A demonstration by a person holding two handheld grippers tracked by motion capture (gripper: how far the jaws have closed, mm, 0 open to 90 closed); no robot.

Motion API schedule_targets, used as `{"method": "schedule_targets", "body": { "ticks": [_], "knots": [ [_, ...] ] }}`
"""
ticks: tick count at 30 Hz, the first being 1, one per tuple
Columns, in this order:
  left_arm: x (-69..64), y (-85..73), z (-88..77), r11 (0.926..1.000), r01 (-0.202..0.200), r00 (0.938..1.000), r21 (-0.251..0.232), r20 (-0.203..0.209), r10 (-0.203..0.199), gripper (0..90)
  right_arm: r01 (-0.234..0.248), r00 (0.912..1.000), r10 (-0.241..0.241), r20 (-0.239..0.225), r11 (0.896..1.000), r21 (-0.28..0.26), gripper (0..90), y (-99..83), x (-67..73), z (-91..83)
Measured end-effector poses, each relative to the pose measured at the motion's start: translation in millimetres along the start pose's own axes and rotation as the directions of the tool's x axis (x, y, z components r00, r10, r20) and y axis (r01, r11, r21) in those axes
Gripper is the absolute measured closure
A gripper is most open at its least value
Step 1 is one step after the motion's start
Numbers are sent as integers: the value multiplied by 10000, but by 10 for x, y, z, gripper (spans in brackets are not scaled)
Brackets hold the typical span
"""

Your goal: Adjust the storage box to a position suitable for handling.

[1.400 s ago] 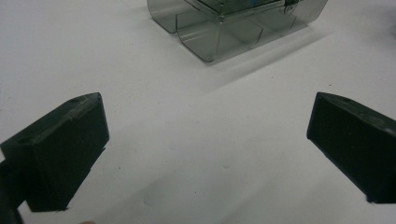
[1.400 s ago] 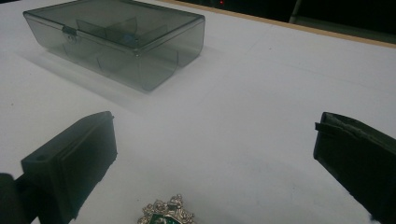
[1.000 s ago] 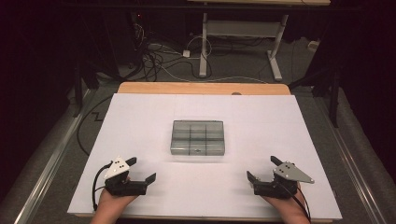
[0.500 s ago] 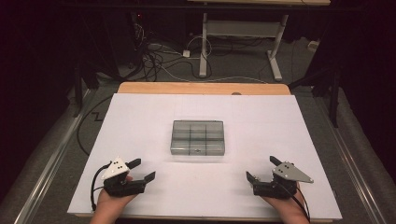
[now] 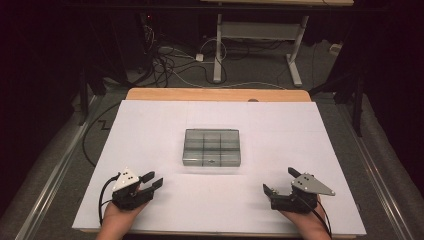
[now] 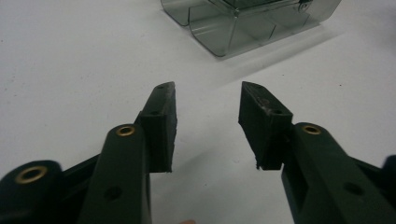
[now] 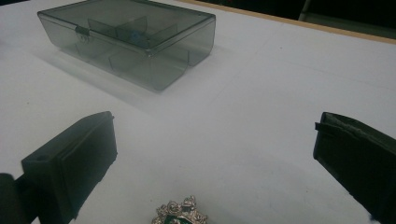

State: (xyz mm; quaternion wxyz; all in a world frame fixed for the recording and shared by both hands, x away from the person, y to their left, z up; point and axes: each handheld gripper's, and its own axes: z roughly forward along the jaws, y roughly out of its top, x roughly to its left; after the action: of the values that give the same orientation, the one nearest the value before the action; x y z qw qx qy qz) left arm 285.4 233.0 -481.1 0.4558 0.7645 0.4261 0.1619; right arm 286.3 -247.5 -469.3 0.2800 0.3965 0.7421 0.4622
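Observation:
A clear grey compartment box (image 5: 211, 147) with its lid down sits in the middle of the white table cover (image 5: 150, 125). My left gripper (image 5: 154, 179) rests near the front left, pointing toward the box (image 6: 247, 23). Its jaws have just been closing and stand partly open with nothing between them (image 6: 208, 88). My right gripper (image 5: 279, 180) rests at the front right, open wide with bare table between its jaws (image 7: 215, 119). The box (image 7: 130, 37) lies ahead of it. A small ornate silver piece with green (image 7: 180, 215) lies just below the right jaws, at the frame's edge.
A wooden table edge (image 5: 215, 94) runs along the far side. Beyond it are cables (image 5: 170, 65) on the floor and a white desk frame (image 5: 260, 35). A black cable (image 5: 102, 195) trails from the left gripper.
The left gripper's jaws have narrowed from wide open to a smaller gap. Both hands and the box stay where they were.

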Motion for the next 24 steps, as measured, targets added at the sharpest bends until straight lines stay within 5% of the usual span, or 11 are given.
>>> {"method": "schedule_targets", "body": {
  "ticks": [13, 24],
  "knots": [
    [2, 12, 12, 9994, -86, 9994, 324, 324, 76, 824, -26, 10000, 26, -27, 10000, 19, 1, -3, -2, 1],
    [35, 30, 9, 9997, 197, 9983, 127, 546, -204, 875, -24, 10000, 24, -25, 10000, 27, 1, 6, 3, 9]
  ]
}}
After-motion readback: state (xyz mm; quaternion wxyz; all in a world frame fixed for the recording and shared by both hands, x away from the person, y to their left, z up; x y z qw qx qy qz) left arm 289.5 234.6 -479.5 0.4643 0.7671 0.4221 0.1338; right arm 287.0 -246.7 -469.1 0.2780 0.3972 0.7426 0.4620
